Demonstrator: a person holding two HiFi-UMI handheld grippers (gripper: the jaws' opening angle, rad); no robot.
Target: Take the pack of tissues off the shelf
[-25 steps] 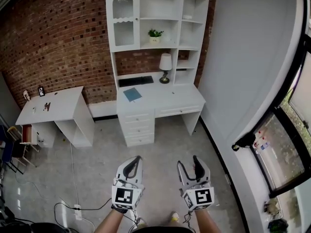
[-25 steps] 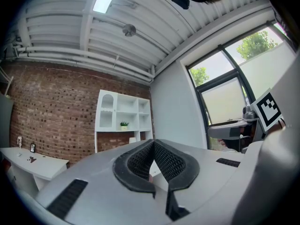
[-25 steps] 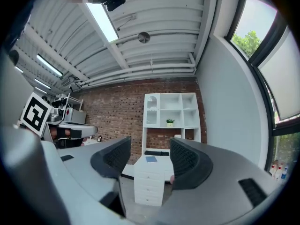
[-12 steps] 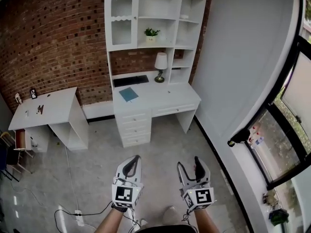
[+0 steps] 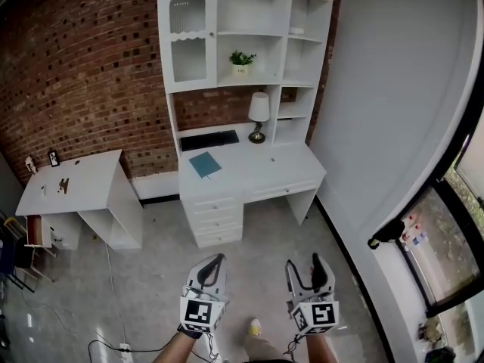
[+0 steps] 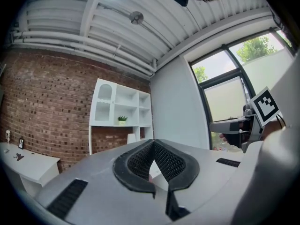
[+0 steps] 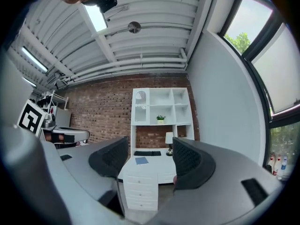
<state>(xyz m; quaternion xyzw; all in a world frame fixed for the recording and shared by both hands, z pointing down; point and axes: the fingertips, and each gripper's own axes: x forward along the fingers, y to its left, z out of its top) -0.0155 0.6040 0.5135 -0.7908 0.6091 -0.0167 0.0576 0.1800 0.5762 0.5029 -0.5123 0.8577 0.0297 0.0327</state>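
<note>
A white desk with a tall shelf unit (image 5: 242, 21) stands against the brick wall, some way ahead across the floor. A small pale flat thing (image 5: 296, 30) lies on the upper right shelf; it may be the pack of tissues, but it is too small to be sure. My left gripper (image 5: 214, 262) is held low in front of me, shut and empty, its pads (image 6: 140, 161) meeting at the tips. My right gripper (image 5: 304, 265) is beside it, open, its jaws have just been opening, and nothing is between them. The right gripper (image 7: 150, 146) looks along its jaws at the desk (image 7: 145, 165).
A potted plant (image 5: 242, 59), a lamp (image 5: 259, 112), a dark keyboard (image 5: 209, 138) and a blue book (image 5: 205, 164) are on the unit. A white side table (image 5: 68, 184) stands at left, a grey wall (image 5: 393, 89) at right. Cables (image 5: 113, 346) trail on the floor.
The desk and shelves have come a little nearer and shifted in the head view. Both grippers sit lower in the frame, carried forward together.
</note>
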